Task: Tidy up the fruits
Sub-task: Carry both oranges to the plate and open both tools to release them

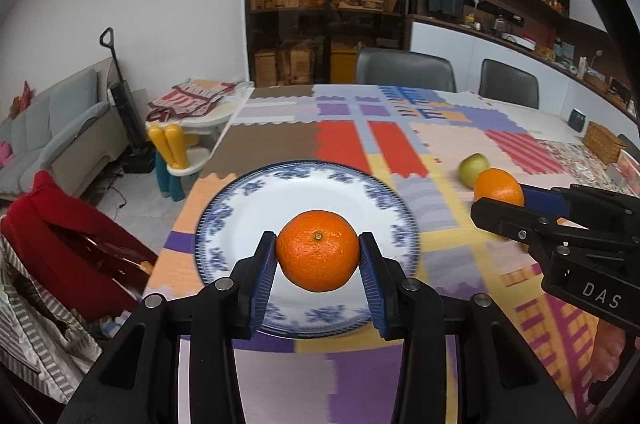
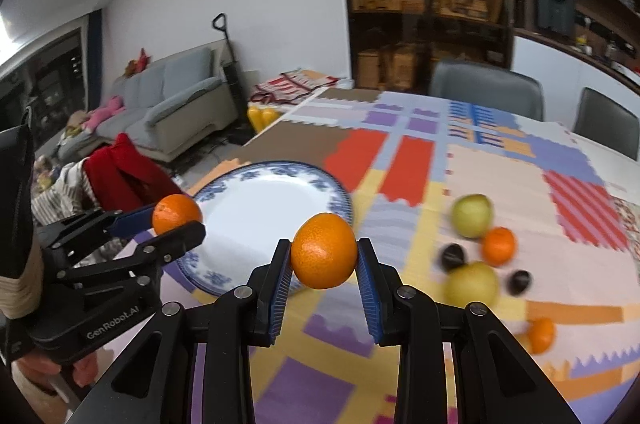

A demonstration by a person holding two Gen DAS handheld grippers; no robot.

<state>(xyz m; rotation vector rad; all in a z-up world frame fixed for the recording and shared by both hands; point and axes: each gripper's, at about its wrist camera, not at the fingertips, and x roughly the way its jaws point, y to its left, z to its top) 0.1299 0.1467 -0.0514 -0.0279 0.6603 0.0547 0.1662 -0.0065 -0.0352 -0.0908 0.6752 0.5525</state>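
The left gripper pinches one mandarin above the blue-rimmed plate; the right gripper clamps another mandarin. Loose fruit lies at three o'clock on the patchwork tablecloth, with a grey sofa at ten o'clock.

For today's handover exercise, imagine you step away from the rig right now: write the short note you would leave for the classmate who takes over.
Left gripper: shut on an orange, held above the blue-patterned plate.
Right gripper: shut on a second orange, held beside the plate, over the tablecloth.
Done: nothing lies on the plate yet.
Left: set both oranges down, then collect the loose fruit on the cloth: two green fruits, two more oranges and two dark fruits, all blurred.
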